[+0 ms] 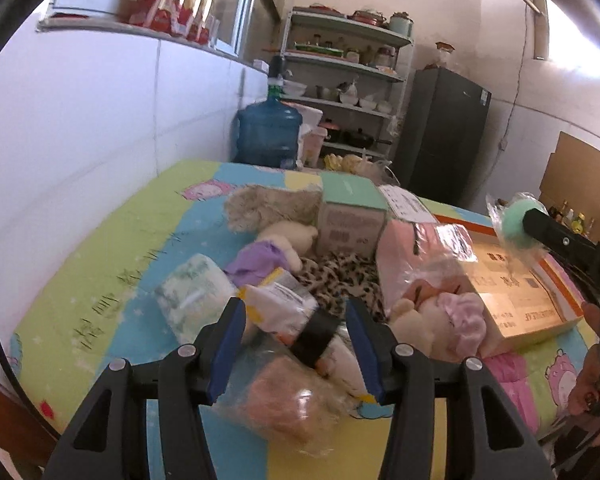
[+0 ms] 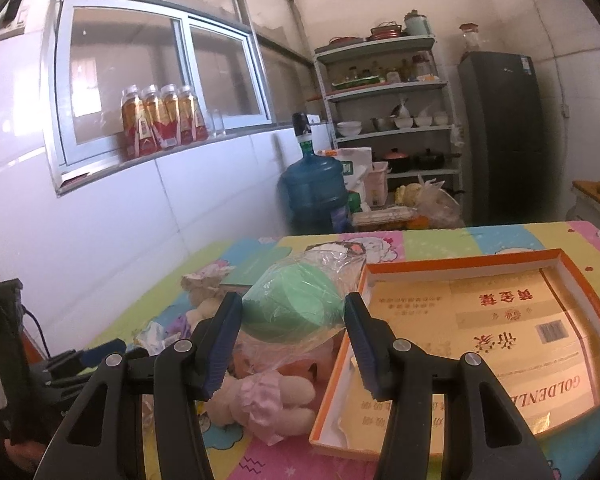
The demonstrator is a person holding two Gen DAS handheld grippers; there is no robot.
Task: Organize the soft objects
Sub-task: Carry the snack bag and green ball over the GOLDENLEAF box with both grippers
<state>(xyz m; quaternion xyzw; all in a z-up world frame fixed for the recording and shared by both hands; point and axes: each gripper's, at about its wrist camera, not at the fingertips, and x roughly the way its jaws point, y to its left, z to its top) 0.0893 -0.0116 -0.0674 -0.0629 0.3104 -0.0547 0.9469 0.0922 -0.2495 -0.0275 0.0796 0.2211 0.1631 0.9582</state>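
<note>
My left gripper (image 1: pixel 294 308) stands open low over a heap of soft things on the bright tablecloth. Between its fingers lie a white wrapped packet (image 1: pixel 284 304), a black-banded bundle (image 1: pixel 316 338) and a peach fluffy thing in plastic (image 1: pixel 292 400); the pads do not press on them. My right gripper (image 2: pixel 292 304) is shut on a green soft ball in a clear bag (image 2: pixel 288 300) and holds it in the air by the near left corner of the orange-rimmed cardboard box (image 2: pixel 460 264). A cream plush with a pink dress (image 2: pixel 268 396) lies under it.
A tissue pack (image 1: pixel 192 300), purple-clothed plush (image 1: pixel 256 260), leopard cloth (image 1: pixel 340 276), bagged pink plush (image 1: pixel 416 256), fluffy beige toy (image 1: pixel 272 204) and green-lidded carton (image 1: pixel 352 216) crowd the table. White wall on the left. Behind the table stand a water jug (image 1: pixel 268 132), shelves and a dark fridge (image 1: pixel 444 132).
</note>
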